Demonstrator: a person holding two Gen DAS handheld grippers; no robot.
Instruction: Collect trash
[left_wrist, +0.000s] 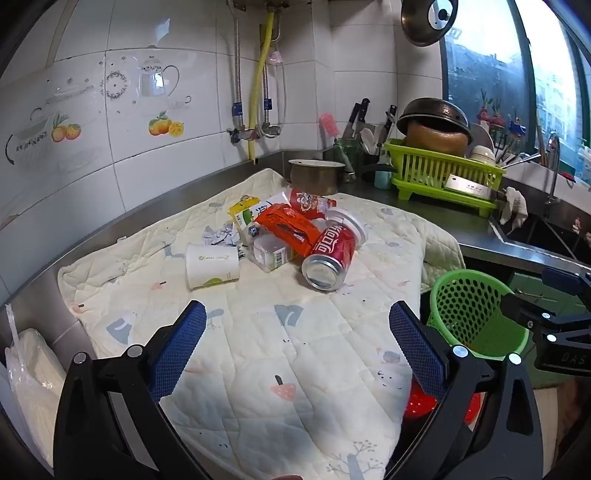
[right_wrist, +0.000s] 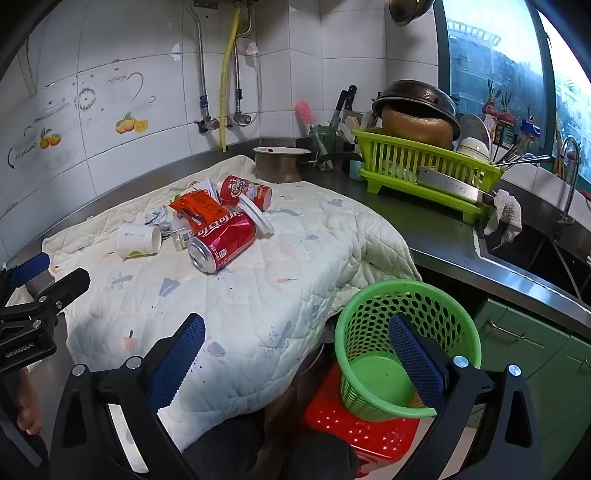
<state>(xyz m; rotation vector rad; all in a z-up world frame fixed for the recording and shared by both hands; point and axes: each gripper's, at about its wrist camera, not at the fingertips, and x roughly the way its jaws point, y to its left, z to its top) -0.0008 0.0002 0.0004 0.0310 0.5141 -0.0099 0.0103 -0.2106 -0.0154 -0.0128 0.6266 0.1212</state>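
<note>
While both jaws stood spread wide and empty, the left gripper (left_wrist: 297, 319) and right gripper (right_wrist: 296, 330) hovered over the near edge of the quilted white cloth (left_wrist: 258, 350). Beyond lay a dented red soda can (left_wrist: 330, 258), an orange wrapper (left_wrist: 286, 227) and a white paper cup (left_wrist: 211, 265), heaped toward the far edge; a green perforated plastic basket (right_wrist: 402, 332) stood off its right corner.

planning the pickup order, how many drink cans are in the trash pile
1. The red can lies on its side at the near edge of the pile on the quilt, open end toward the cameras, beside a white paper cup. More could be hidden under the wrappers.
</note>
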